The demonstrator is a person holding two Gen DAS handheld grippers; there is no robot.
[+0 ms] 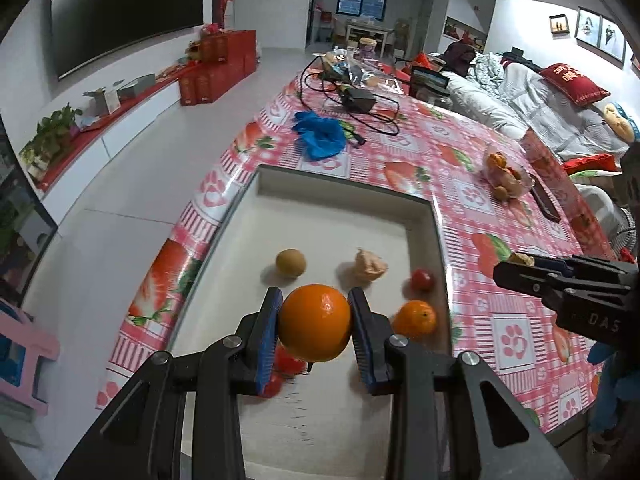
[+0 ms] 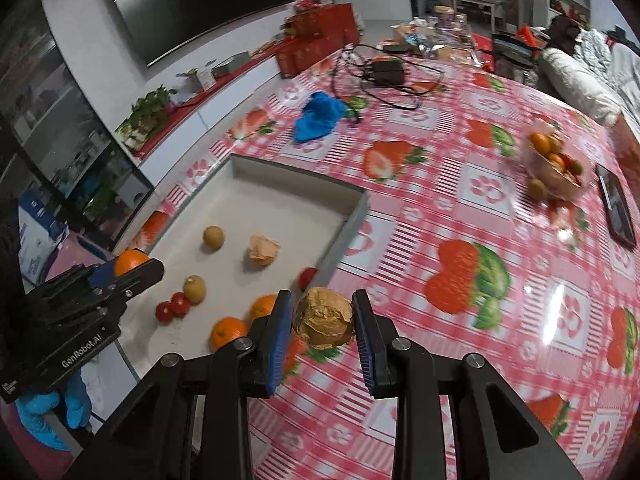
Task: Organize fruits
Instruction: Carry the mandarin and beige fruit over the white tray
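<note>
Blue pads of the left gripper [image 1: 314,322] press both sides of a large orange [image 1: 315,322], holding it above the white tray [image 1: 344,184]. Under the orange sit two small red tomatoes [image 2: 172,306], partly hidden in the left wrist view. Just right of the gripper lies a smaller orange [image 1: 415,318], with another red tomato [image 1: 423,279] beyond it near the tray's right wall. Farther in rest a brown kiwi [image 1: 291,263] and a pale papery fruit [image 1: 370,266].

The right gripper [image 2: 323,323] is clamped on a golden-brown papery fruit [image 2: 323,323], held over the strawberry-print tablecloth [image 2: 460,208] just outside the tray's right wall. Well away on the cloth stands a clear bowl [image 2: 560,166] of mixed fruit, with a dark phone [image 2: 616,206] beside it. Beyond the tray lie a blue glove [image 2: 320,116] and tangled black cables [image 2: 384,76].
</note>
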